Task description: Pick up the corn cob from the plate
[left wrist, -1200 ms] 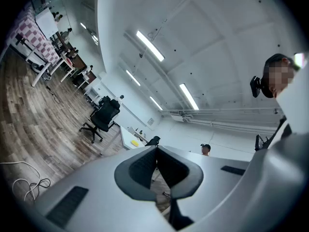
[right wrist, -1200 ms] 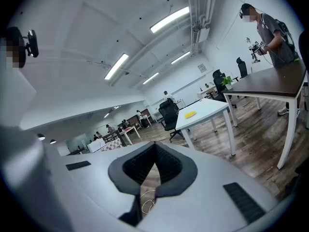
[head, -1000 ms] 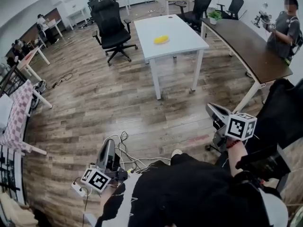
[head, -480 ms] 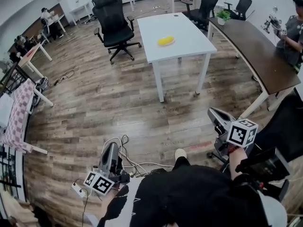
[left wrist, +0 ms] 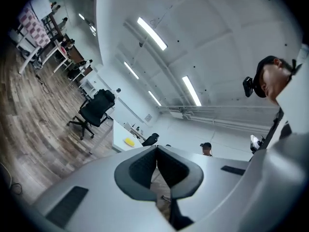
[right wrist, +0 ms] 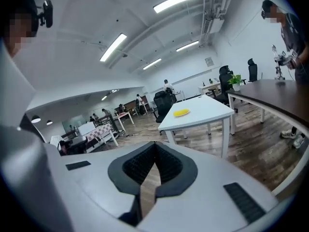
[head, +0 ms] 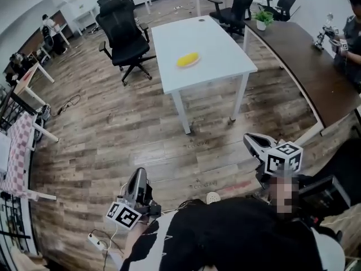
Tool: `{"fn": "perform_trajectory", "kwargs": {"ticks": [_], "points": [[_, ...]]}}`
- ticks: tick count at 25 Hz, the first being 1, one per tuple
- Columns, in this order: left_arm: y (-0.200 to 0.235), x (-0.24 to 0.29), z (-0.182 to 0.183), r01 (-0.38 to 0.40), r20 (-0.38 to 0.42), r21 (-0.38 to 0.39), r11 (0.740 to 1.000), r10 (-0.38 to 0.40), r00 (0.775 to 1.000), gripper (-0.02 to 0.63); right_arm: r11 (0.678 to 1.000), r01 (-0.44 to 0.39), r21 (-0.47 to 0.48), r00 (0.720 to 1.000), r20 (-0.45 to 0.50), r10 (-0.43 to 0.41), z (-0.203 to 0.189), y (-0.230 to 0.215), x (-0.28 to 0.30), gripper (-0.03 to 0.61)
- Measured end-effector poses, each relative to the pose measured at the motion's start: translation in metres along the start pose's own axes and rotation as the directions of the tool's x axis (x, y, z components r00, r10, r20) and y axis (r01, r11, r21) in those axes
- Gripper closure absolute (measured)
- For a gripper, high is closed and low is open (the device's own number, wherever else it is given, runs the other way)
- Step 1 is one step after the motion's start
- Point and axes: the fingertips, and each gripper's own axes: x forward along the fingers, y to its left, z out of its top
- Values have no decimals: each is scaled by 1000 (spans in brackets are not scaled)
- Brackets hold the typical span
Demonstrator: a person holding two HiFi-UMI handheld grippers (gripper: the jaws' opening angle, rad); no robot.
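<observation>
Corn cob (head: 188,59) on white table (head: 214,44): small yellow blob, outline and underside not resolvable. Person (head: 354,44) beside brown desk (head: 304,72) cut by right edge.

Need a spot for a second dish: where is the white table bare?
The white table is nearly all bare: the near end between the corn cob and the front edge, and the far end beyond it. Only the middle left, round the cob, is taken. The black chair crowds the left side.

No words, numbers or brand marks can be read anywhere from here. The cubes (head: 124,215) on the left gripper (head: 137,173) and right gripper (head: 249,138) bear only black-and-white square patterns, no letters or digits.
</observation>
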Motion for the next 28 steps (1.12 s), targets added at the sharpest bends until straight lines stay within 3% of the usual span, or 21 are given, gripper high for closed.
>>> {"fn": "perform_trajectory", "kwargs": {"ticks": [3, 8, 17, 24, 28], "points": [[-3, 43, -2, 30, -1, 2, 1000, -30, 1000, 601, 998, 39, -51, 999, -32, -41, 11, -30, 9, 563], [-3, 89, -10, 56, -26, -5, 998, -56, 998, 601, 999, 38, -29, 999, -31, -39, 25, -60, 25, 563], [15, 134, -11, 35, -136, 70, 997, -25, 990, 601, 992, 66, 106, 997, -36, -63, 25, -96, 51, 563], [54, 213, -5, 95, -181, 47, 994, -85, 980, 601, 970, 167, 179, 986, -29, -165, 37, -132, 81, 563], [77, 268, 15, 163, -229, 51, 985, -147, 962, 601, 947, 208, 247, 977, 0, -215, 61, -145, 111, 563]]}}
